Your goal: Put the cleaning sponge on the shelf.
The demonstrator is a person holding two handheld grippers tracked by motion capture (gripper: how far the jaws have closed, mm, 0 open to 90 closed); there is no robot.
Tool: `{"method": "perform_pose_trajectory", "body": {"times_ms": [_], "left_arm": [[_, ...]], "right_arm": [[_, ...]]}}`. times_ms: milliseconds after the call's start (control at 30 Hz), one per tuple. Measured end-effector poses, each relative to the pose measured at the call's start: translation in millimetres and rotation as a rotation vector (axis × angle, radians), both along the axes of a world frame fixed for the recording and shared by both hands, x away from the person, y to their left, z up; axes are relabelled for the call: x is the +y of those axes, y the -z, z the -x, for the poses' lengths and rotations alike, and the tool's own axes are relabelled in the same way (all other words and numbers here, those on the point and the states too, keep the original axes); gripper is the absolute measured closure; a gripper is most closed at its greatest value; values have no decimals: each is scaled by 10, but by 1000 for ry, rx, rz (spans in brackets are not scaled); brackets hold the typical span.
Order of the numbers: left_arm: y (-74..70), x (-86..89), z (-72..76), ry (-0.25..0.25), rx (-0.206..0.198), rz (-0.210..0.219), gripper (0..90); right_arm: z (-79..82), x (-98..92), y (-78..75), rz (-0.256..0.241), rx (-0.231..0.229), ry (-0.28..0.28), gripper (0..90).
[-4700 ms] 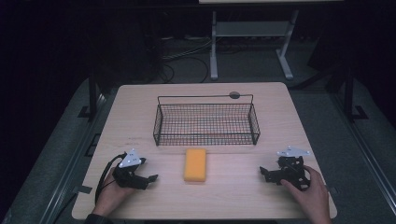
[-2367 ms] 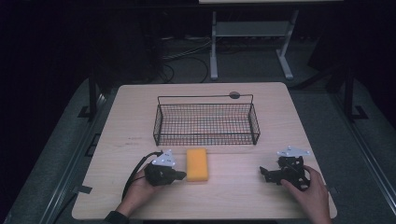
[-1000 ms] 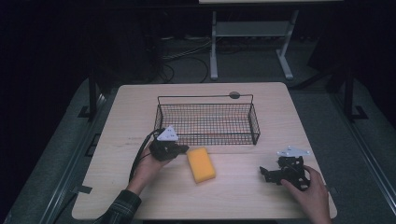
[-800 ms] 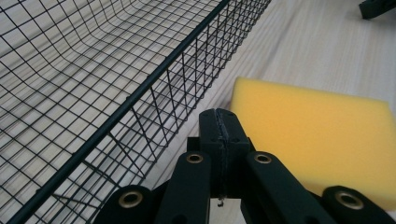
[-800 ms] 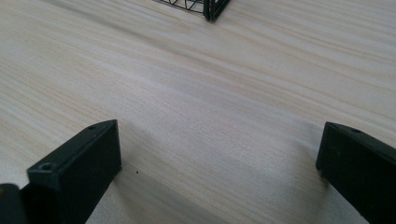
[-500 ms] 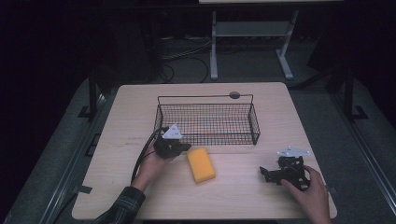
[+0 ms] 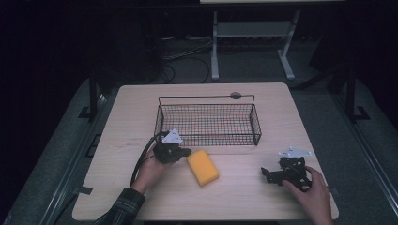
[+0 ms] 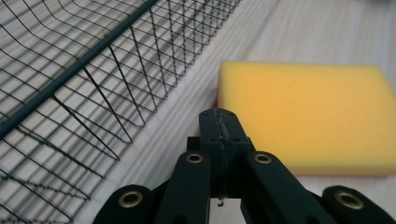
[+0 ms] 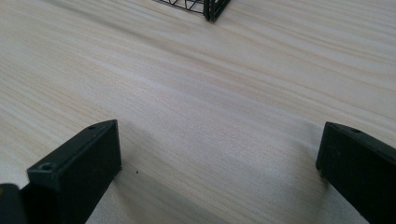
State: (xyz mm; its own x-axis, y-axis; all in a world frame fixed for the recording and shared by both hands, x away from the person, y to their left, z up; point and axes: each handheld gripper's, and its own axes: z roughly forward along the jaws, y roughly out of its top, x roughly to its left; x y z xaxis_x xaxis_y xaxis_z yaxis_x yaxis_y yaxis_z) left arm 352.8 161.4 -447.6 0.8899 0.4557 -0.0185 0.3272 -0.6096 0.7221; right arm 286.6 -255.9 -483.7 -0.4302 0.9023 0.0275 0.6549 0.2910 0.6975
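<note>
The sponge (image 7: 202,167) lies on the bench (image 7: 141,108) just right of the clenched, empty left claw (image 7: 184,152), long axis slanting away from it. The released right claw (image 7: 265,174) rests well apart.

The left gripper (image 7: 180,152) sits at about 8 o'clock of the table's middle, jaws pressed together, pointing toward 3 o'clock. The right gripper (image 7: 268,174), at 4 o'clock, rests low with jaws spread wide, held from behind by the right hand (image 7: 309,193).
</note>
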Motion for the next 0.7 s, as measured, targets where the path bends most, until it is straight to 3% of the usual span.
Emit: {"method": "perform_pose_trajectory", "body": {"times_ms": [333,700], "left_arm": [[29,63,200,24,33,-15,897],[25,100,486,42,60,1,897]], "right_arm": [[-5,2,0,1,0,-2,0],[-7,4,-1,1,1,-2,0]]}}
